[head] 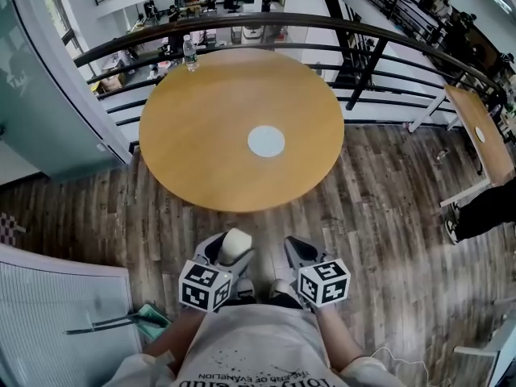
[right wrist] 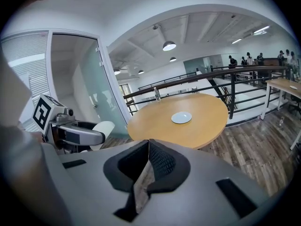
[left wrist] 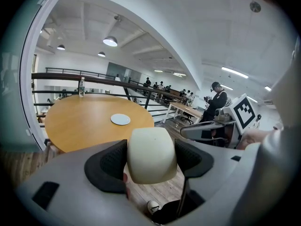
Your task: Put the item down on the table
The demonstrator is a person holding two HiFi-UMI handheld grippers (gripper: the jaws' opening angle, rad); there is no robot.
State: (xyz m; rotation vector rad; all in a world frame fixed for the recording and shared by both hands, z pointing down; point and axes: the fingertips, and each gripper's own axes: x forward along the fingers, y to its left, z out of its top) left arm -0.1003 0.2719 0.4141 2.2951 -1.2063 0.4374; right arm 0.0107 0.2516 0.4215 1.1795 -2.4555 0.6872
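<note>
My left gripper [head: 229,252] is shut on a cream rounded block [head: 235,245], which fills the space between the jaws [left wrist: 151,155]. It hangs over the wooden floor, short of the round wooden table [head: 201,127]. A white disc [head: 266,141] lies near the table's middle, also visible as the white disc [left wrist: 121,119] and the white disc [right wrist: 181,118]. My right gripper [head: 304,258] is beside the left one, shut with nothing between its pads [right wrist: 148,166]. The table [right wrist: 188,131] lies ahead of it.
A clear water bottle [head: 190,54] stands at the table's far edge by the dark curved railing [head: 379,47]. A second desk [head: 482,131] stands at the right. A glass partition [head: 40,111] is on the left. A person [left wrist: 217,98] stands off to the right.
</note>
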